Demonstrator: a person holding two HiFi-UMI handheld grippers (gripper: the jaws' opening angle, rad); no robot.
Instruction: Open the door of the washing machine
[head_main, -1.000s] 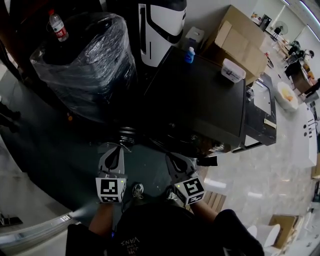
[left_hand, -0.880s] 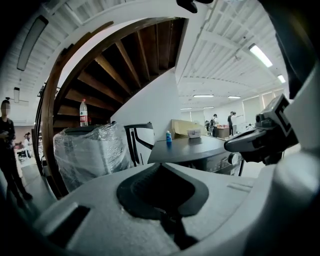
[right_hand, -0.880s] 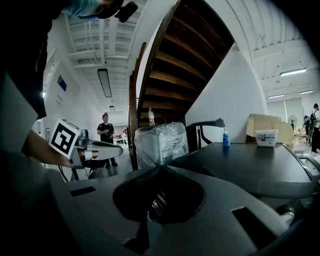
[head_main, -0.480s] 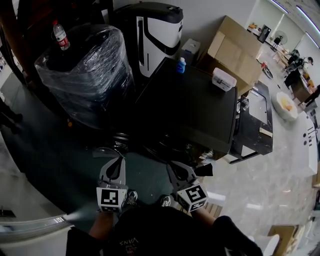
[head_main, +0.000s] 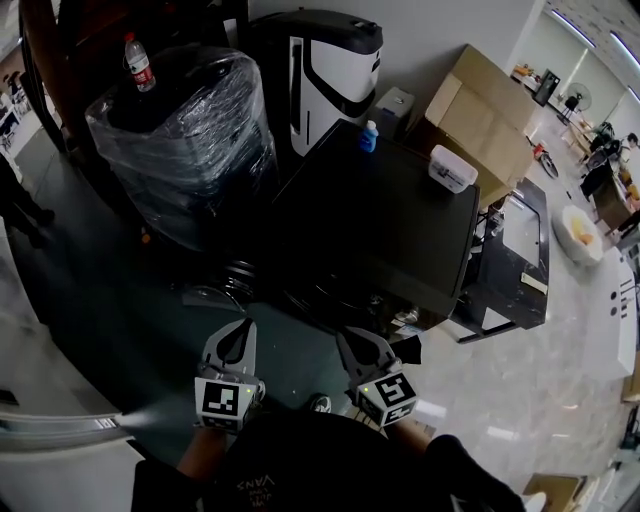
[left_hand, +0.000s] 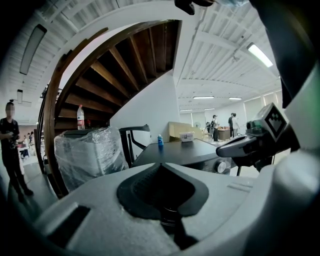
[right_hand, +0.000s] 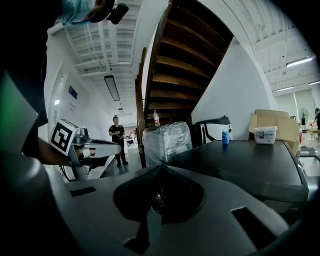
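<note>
The washing machine (head_main: 385, 215) is a dark box with a flat black top, in the middle of the head view. Its front face is in shadow under the near edge, so I cannot make out the door. The left gripper view shows a round knob (left_hand: 218, 166) on that front. My left gripper (head_main: 237, 326) and right gripper (head_main: 352, 336) hover side by side over the dark floor, short of the machine and touching nothing. Both are shut and empty, their jaws meeting at the tips (left_hand: 160, 165) (right_hand: 161, 167).
A blue bottle (head_main: 369, 137) and a white tub (head_main: 452, 168) stand on the machine's top. A plastic-wrapped bundle (head_main: 185, 140) with a water bottle (head_main: 138, 62) sits left of it. A black-and-white appliance (head_main: 325, 70) and cardboard boxes (head_main: 490, 100) stand behind. A person (right_hand: 118, 140) stands by the wooden staircase.
Both grippers have drifted lower in the head view together, still shut and empty. The view has shifted, so the machine and the wrapped bundle sit a little differently in the frame.
</note>
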